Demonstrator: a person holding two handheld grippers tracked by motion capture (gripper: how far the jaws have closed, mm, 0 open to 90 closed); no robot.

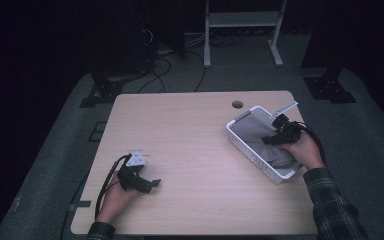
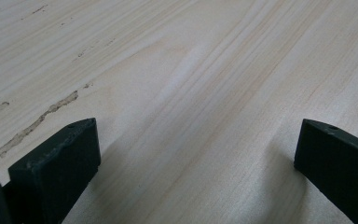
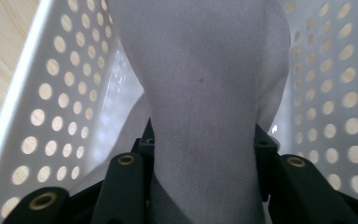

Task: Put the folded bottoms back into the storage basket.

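A grey cloth [image 1: 276, 153] lies in a white perforated basket [image 1: 244, 144] at the table's right side. My right gripper [image 1: 272, 139] reaches down into the basket and is shut on the cloth. In the right gripper view the cloth [image 3: 205, 60] is pinched narrow between the two black jaws of the right gripper [image 3: 203, 140] and spreads out beyond them, with the basket's walls [image 3: 56, 93] on both sides. My left gripper [image 1: 150, 184] rests on the table near the front left. In its own view the left gripper [image 2: 198, 140] stands open over bare wood.
The light wooden table [image 1: 190, 130] has a round cable hole [image 1: 237, 104] near its far edge, just behind the basket. Beyond the table, a white metal stand [image 1: 242, 20] and cables sit on the dark floor.
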